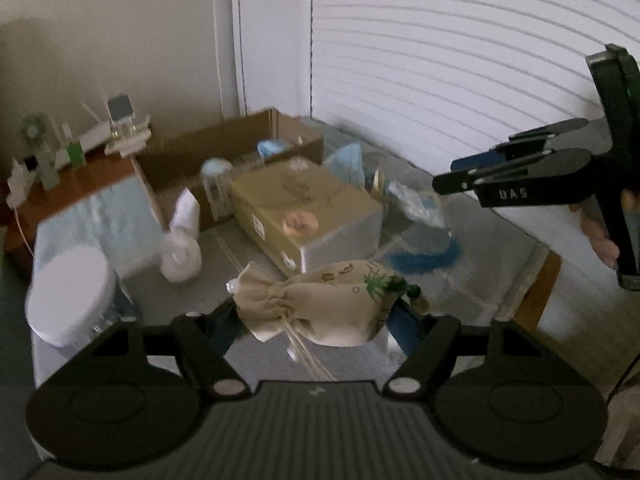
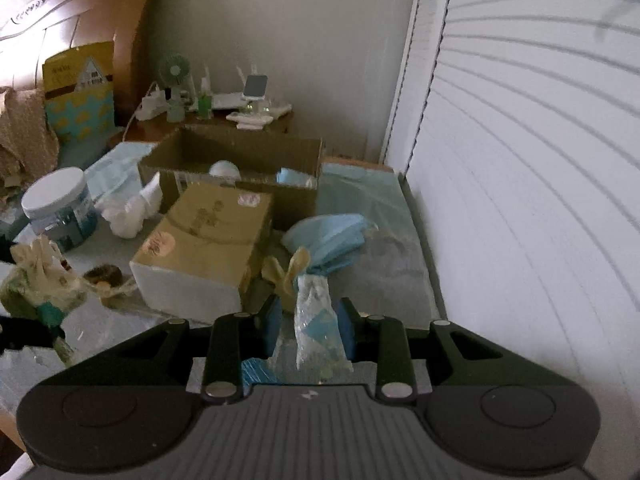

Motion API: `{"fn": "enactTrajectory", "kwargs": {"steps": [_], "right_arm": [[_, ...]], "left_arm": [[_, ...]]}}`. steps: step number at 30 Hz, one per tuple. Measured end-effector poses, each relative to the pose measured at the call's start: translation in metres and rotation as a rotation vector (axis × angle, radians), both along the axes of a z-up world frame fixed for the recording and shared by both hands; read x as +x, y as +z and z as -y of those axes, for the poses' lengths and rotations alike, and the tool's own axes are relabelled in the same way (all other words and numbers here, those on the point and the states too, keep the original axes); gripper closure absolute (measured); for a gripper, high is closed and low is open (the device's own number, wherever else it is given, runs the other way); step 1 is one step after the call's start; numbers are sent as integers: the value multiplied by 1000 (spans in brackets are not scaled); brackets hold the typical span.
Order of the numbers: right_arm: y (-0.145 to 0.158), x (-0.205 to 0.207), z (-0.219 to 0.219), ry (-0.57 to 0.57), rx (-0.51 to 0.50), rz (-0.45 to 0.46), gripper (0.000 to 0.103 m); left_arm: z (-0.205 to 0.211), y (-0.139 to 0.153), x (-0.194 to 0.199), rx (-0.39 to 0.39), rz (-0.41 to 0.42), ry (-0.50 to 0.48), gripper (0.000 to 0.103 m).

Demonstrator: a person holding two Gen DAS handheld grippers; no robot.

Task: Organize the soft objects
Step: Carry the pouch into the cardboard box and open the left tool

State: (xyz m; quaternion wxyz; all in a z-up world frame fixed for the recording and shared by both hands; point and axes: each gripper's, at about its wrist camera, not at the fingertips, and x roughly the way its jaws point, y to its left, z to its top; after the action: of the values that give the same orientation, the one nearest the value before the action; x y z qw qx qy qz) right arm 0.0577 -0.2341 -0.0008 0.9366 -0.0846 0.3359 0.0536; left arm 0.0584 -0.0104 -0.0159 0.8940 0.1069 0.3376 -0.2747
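Both grippers carried soft goods above the cluttered table: the left gripper (image 1: 316,316) clamped a beige printed drawstring pouch (image 1: 328,300), the right gripper (image 2: 306,328), nearly closed, pinched a clear crinkly plastic packet (image 2: 316,316), apparently bound for the open brown cardboard box (image 2: 240,152).

The only lettering that reads clearly is "DAS", in pale capitals on the black side of the right claw (image 1: 460,176), seen from the left wrist view. The closed cardboard box (image 1: 304,216) carries dark printed marks on its top and small stickers on its side, all too blurred to read. The yellow packet (image 2: 78,76) by the headboard bears print that cannot be made out.
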Motion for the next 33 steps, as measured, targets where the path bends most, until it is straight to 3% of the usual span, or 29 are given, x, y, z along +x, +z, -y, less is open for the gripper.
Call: {"fn": "enactTrajectory", "kwargs": {"steps": [10, 19, 27, 33], "right_arm": [[25, -8, -7, 34, 7, 69, 68], [35, -8, -4, 44, 31, 105, 68], [35, -5, 3, 34, 56, 112, 68], [36, 3, 10, 13, 70, 114, 68]], "left_arm": [[-5, 50, 28, -16, 71, 39, 28], [16, 90, 100, -44, 145, 90, 28], [51, 82, 188, -53, 115, 170, 28], [75, 62, 230, -21, 91, 200, 28]]}}
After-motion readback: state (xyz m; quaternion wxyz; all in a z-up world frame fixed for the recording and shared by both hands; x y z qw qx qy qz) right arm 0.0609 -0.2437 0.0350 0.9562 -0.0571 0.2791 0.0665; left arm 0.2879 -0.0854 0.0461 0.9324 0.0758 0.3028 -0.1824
